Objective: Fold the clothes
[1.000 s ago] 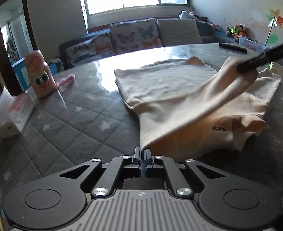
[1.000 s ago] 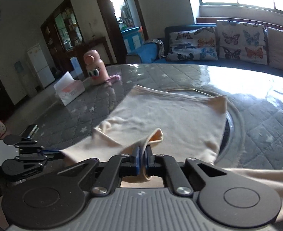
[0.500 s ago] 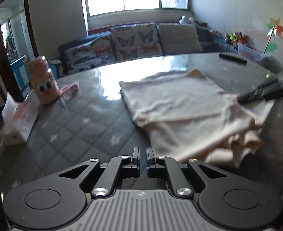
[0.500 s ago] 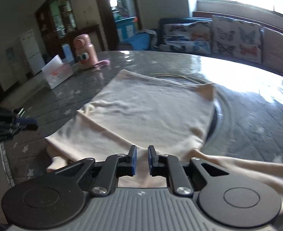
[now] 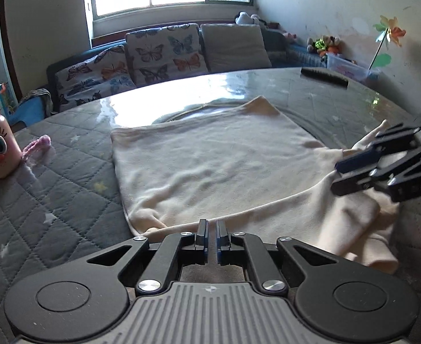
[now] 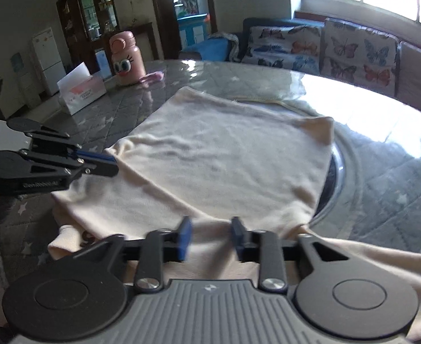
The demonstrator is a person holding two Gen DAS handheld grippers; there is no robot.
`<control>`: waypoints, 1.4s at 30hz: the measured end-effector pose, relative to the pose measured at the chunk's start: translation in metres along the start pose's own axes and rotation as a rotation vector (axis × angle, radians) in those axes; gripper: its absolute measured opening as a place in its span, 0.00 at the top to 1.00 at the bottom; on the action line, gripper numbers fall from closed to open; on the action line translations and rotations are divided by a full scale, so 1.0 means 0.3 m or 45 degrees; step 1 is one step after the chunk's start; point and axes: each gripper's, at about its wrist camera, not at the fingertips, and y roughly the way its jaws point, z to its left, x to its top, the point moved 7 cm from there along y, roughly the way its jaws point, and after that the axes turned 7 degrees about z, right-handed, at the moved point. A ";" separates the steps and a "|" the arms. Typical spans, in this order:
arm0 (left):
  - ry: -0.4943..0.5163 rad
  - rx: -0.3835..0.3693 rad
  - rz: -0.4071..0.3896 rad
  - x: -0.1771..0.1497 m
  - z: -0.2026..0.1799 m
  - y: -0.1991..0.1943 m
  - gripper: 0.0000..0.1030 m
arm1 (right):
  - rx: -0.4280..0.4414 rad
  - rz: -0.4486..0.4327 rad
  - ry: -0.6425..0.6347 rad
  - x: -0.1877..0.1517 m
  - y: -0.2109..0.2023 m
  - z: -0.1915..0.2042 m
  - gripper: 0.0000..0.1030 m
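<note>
The cream shirt (image 5: 216, 157) lies partly folded on the gray table (image 5: 52, 200). The left gripper (image 5: 212, 226) sits at its near edge — jaws a little apart, holding nothing. The right gripper (image 6: 210, 229) is spread wide over the cloth — also holding nothing.

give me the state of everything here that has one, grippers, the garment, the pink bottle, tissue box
left gripper: jaws slightly apart, empty, at the near edge of the garment
right gripper: open, empty, above the garment
cream garment: lying partly folded on the table, sleeve bunched at its right
pink bottle: upright, lid on
tissue box: a sheet sticking out the top
</note>
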 end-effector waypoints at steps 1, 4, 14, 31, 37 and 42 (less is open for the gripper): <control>0.015 0.014 -0.006 -0.001 0.000 0.000 0.93 | -0.008 0.002 0.012 -0.002 0.000 -0.012 0.65; 0.025 0.029 -0.006 -0.005 0.009 0.005 0.93 | 0.005 0.036 0.055 -0.018 0.017 -0.037 0.67; 0.011 0.156 -0.019 -0.017 0.047 0.023 0.99 | -0.064 -0.081 0.015 0.032 -0.028 -0.028 0.95; 0.101 0.016 -0.107 0.002 -0.129 -0.064 0.95 | -0.028 -0.064 -0.064 -0.057 -0.079 0.033 0.87; 0.164 -0.060 -0.062 -0.029 -0.229 -0.032 0.94 | -0.055 -0.090 0.031 -0.099 -0.139 -0.020 0.75; 0.185 -0.056 -0.039 -0.047 -0.250 -0.013 0.94 | -0.128 -0.121 0.167 -0.148 -0.205 -0.122 0.73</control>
